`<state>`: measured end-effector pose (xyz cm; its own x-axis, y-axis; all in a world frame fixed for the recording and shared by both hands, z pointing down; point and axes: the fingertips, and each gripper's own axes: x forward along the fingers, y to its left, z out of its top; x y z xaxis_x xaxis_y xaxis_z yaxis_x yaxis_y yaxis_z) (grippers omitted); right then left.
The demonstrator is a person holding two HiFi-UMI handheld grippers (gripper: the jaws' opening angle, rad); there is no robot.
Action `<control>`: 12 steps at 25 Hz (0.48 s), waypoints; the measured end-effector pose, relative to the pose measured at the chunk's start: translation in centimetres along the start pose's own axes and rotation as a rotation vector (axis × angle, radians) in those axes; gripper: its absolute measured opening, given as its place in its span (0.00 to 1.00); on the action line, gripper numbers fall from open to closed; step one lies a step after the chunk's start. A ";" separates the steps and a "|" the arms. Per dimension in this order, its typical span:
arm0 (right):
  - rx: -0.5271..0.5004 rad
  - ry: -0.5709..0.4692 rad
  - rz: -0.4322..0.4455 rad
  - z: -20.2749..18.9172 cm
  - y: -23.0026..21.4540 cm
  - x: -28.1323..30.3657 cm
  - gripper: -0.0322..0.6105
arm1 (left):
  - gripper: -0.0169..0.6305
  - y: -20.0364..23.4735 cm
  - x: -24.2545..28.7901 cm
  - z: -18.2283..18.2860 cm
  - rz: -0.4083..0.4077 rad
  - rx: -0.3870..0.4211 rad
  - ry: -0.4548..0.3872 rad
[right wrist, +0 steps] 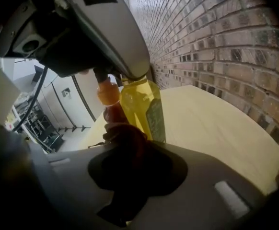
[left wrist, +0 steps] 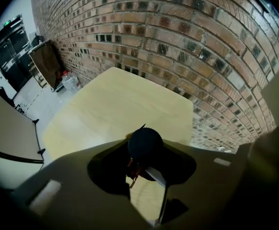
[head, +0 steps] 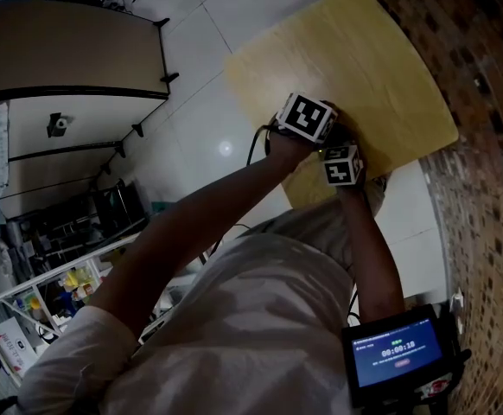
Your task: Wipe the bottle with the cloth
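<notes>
Pale wooden table w/ rounded corners [head: 355, 59] stands w/ its right edge along the red brick wall [head: 485, 102]. White tiled floor [head: 200, 119] lies to its left, dark-topped table [head: 70, 50] beyond that. Over the near table edge, the left gripper [left wrist: 145, 153] sits above the yellow plastic bottle [right wrist: 142, 109], jaws closed round its dark ribbed cap [left wrist: 145, 143]; bottle upright, base hidden. The right gripper [right wrist: 130, 152] is just beside, nearer the person, jaws clamped on a dark reddish cloth [right wrist: 125, 135], which lies against the bottle's lower side. Small screen device [head: 397, 353] is at the person's right.
</notes>
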<state>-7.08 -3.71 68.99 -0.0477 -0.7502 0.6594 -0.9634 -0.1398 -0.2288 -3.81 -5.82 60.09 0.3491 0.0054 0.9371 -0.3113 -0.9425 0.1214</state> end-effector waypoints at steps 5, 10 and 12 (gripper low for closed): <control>-0.017 0.049 0.033 -0.2 -0.3 0.4 0.17 | 0.29 0.5 0.4 0.1 -0.032 -0.071 0.043; 0.025 0.144 0.058 -2.4 -2.2 1.6 0.17 | 0.29 0.5 0.6 -0.2 -0.101 -0.192 0.099; 0.157 0.177 0.094 -2.6 -3.0 1.6 0.17 | 0.29 0.6 0.4 -0.2 -0.111 -0.246 0.109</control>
<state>-4.95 -2.82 72.62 -0.1940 -0.6421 0.7416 -0.9004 -0.1835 -0.3944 -4.01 -6.30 60.60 0.3004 0.1521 0.9416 -0.4859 -0.8251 0.2883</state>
